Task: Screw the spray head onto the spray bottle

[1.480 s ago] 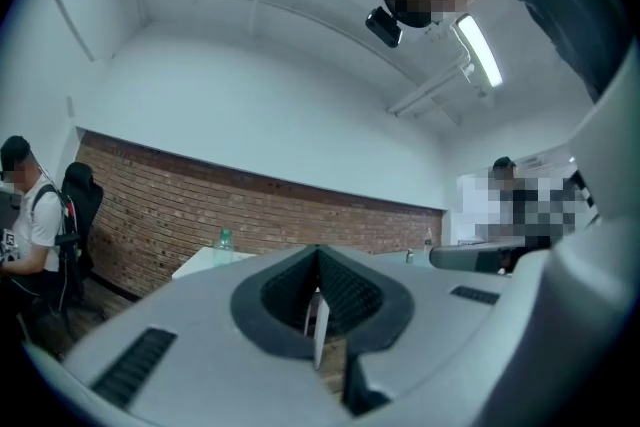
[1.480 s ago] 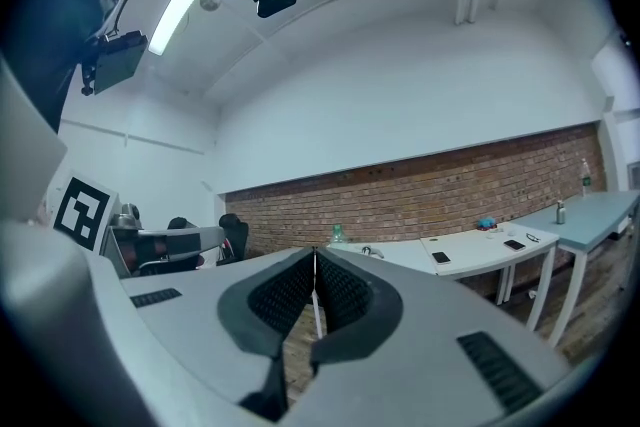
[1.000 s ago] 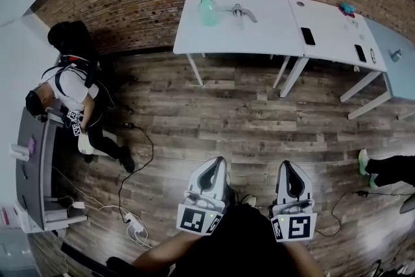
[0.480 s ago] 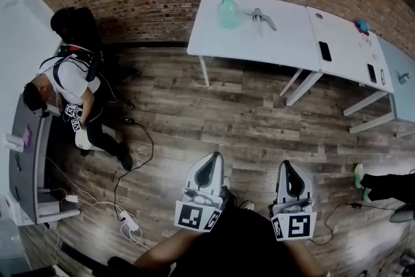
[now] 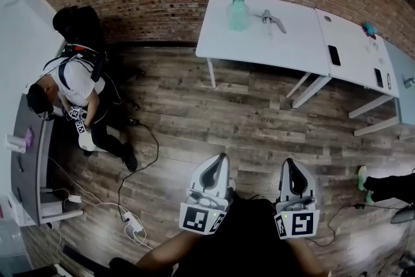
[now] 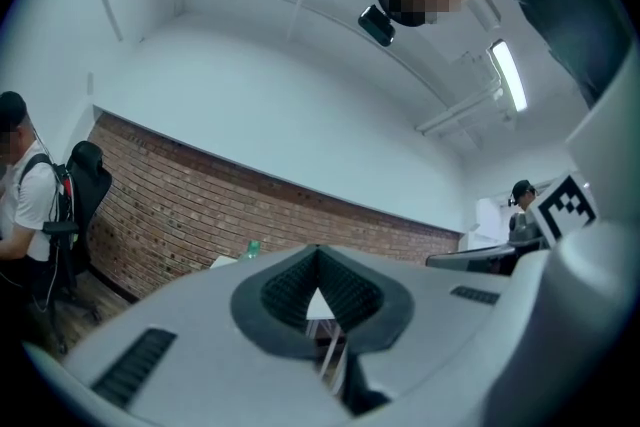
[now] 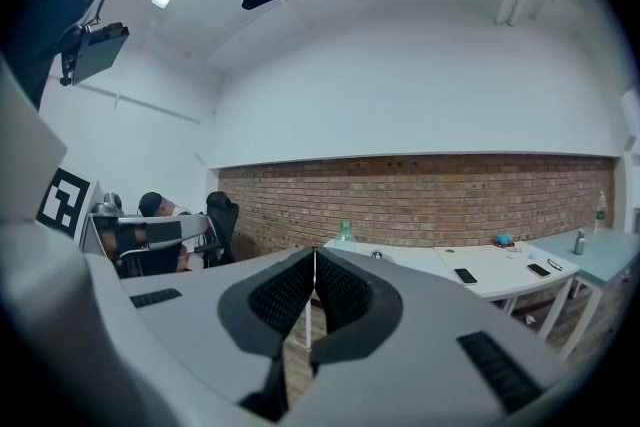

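Note:
A pale green spray bottle (image 5: 237, 11) stands upright on a white table (image 5: 259, 42) by the brick wall, far ahead of me. The spray head (image 5: 272, 21) lies on the tabletop just right of it. The bottle (image 7: 345, 232) also shows small in the right gripper view, and as a green speck (image 6: 253, 246) in the left gripper view. My left gripper (image 5: 219, 161) and right gripper (image 5: 290, 165) are held close to my body over the wooden floor, both shut with nothing between the jaws, well short of the table.
A second white table (image 5: 353, 42) to the right carries phones (image 5: 334, 55) and small items. A seated person (image 5: 68, 91) works at a grey desk (image 5: 29, 172) on the left. Cables and a power strip (image 5: 133, 224) lie on the floor. Someone's foot (image 5: 363, 177) shows at right.
The table with the bottle and spray head has shifted rightward and slightly nearer in the head view. Both grippers stay shut.

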A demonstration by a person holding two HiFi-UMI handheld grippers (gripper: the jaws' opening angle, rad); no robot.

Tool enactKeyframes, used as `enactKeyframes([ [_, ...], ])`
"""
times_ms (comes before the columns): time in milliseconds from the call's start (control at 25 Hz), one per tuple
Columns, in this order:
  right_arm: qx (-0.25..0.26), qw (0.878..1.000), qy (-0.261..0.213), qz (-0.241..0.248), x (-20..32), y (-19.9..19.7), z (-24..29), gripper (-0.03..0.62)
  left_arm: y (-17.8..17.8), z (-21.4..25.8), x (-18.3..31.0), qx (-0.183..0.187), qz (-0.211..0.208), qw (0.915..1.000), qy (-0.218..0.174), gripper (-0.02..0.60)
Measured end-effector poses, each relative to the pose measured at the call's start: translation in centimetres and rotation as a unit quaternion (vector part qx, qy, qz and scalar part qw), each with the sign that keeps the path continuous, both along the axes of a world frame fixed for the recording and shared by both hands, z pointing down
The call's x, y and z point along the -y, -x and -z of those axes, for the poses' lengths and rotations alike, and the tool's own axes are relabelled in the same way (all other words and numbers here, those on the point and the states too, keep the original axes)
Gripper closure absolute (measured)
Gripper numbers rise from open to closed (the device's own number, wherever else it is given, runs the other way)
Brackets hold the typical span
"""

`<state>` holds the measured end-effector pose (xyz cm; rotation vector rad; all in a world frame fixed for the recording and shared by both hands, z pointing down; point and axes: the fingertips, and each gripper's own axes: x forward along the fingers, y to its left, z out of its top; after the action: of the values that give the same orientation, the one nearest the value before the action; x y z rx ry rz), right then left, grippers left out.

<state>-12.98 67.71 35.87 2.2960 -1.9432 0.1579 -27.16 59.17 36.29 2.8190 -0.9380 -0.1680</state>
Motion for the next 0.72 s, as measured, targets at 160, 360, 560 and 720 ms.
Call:
enactKeyframes([
  [160,-0.001,1.000,0.011,0.004,0.2,0.4,-0.6,0.586,1.0,-0.6,-0.4,0.003,0.012,0.9999,0.006,0.580],
  [360,0.003,1.000,0.016,0.020,0.6,0.9,-1.0,0.586,1.3,-0.9,-0.9,0.015,0.019,0.9997,0.004,0.580],
  [560,-0.001,0.999,0.017,0.039,1.7,0.7,-1.2,0.586,1.2,-0.9,0.0,0.008,0.036,0.9993,0.010,0.580],
  [720,0.002,0.999,0.006,0.048,2.7,-1.7,-0.7,0.586,-1.4,-0.3,0.8,0.013,0.042,0.9990,-0.006,0.580],
])
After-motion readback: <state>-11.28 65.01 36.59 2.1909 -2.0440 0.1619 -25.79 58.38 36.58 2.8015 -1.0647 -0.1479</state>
